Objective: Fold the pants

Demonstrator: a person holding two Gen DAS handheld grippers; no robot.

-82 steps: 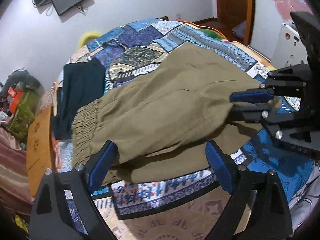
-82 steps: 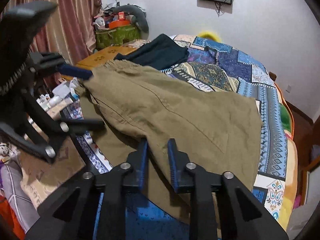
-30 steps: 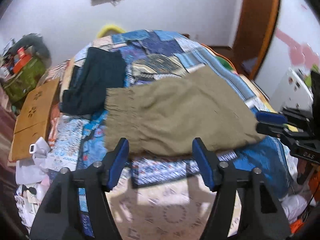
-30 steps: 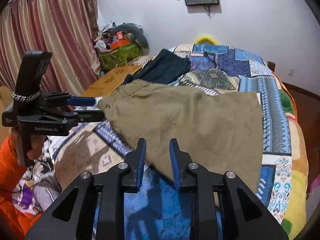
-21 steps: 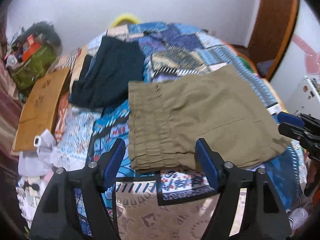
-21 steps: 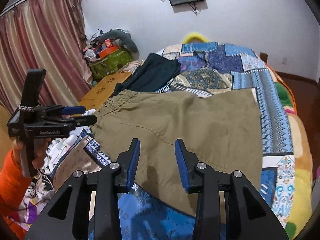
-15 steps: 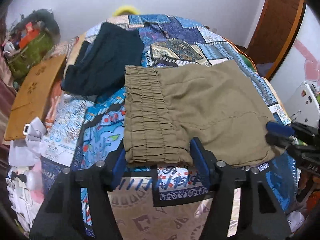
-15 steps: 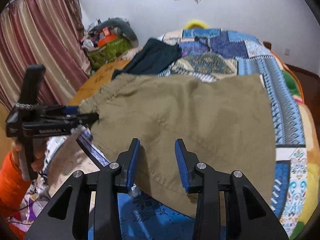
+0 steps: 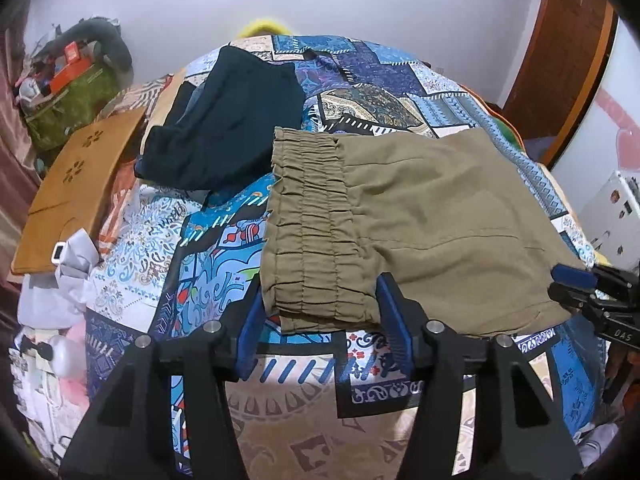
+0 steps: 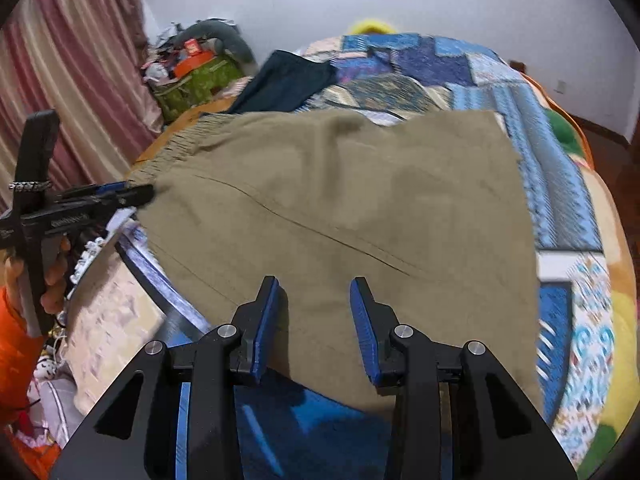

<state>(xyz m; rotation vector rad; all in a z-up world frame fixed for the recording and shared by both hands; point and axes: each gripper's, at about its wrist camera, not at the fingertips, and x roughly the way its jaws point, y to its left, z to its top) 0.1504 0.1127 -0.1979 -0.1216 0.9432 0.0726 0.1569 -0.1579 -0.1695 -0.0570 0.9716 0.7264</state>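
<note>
Black left gripper [image 9: 320, 320] with blue pads, silver screws; orange sleeve [image 10: 16, 344].

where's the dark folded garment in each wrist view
Left wrist: dark garment upper left of centre, beside the olive pants' elastic waistband.
Right wrist: upper centre-left, beyond the pants.
Shared landmark: green bag to its left.
</note>
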